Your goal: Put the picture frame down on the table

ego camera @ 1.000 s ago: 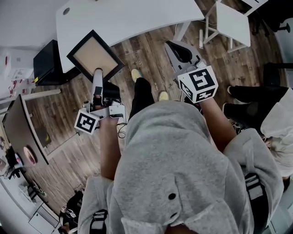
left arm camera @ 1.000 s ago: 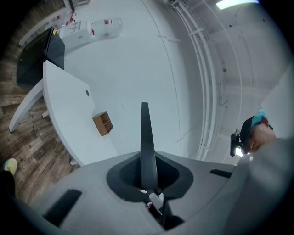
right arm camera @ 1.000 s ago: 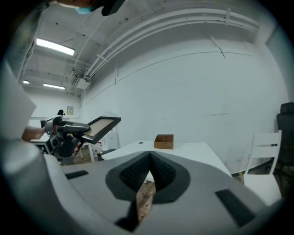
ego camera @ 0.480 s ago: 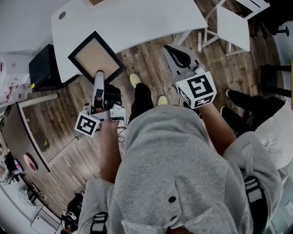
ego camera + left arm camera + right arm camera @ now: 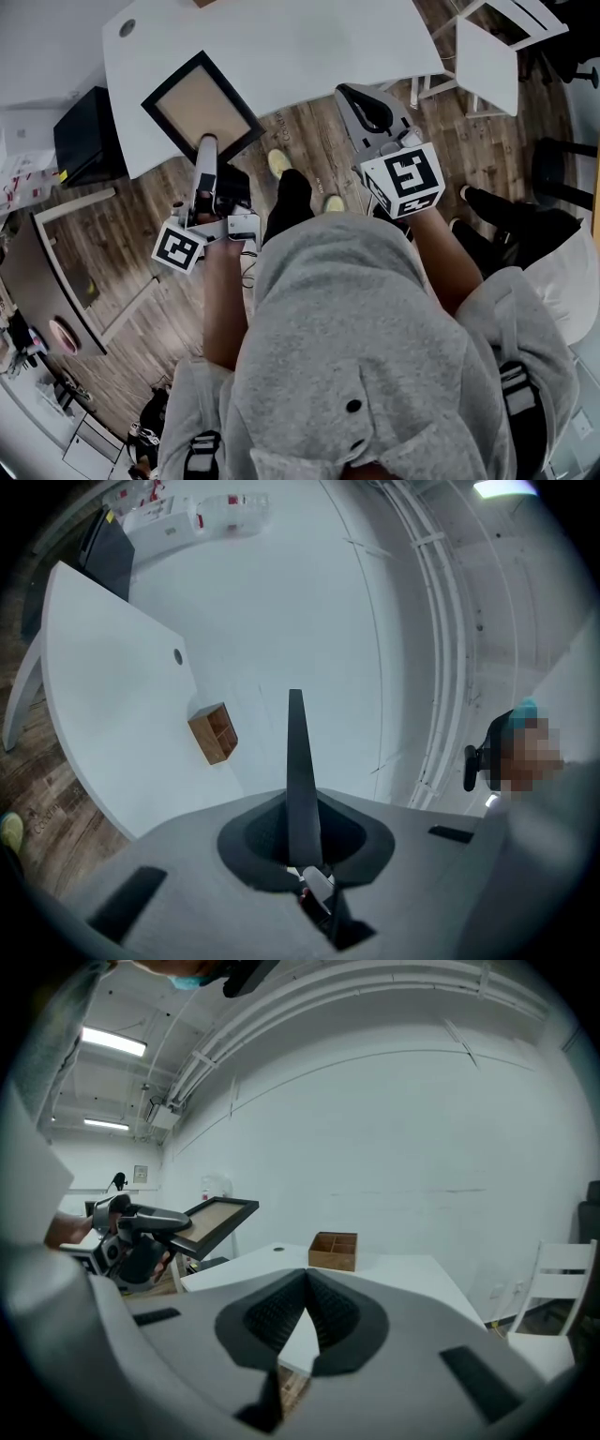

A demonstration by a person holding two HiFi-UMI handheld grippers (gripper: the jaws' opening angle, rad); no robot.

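Two grippers show in the head view, one in each of the person's hands. The left gripper (image 5: 207, 150) points toward 12 o'clock and is clamped on the near edge of the picture frame (image 5: 199, 101). In the left gripper view, the frame (image 5: 296, 752) shows edge-on as a thin dark blade rising toward 12 o'clock, and the jaws are nearly together on it.

The frame is black-rimmed with a tan panel. It is in the air and tilted, at 11 o'clock in the head view, over the near left edge of the white table (image 5: 309, 42). It does not rest on the table. In the right gripper view the frame (image 5: 217, 1215) sits at 9 o'clock with its panel facing up, above the tabletop.

The right gripper (image 5: 352, 94) is at 1 o'clock in the head view, just short of the table's near edge. Its jaws are closed tip to tip with nothing between them, which the right gripper view (image 5: 306, 1279) shows plainly.

A small wooden box (image 5: 333, 1251) stands on the table beyond the right gripper's closed jaws, toward 12 o'clock. The left gripper view shows the same box at 9 o'clock. In the head view a black cabinet (image 5: 86, 139) stands on the wooden floor at 10 o'clock, beside the table's left end. A white chair (image 5: 487, 61) stands at 2 o'clock.
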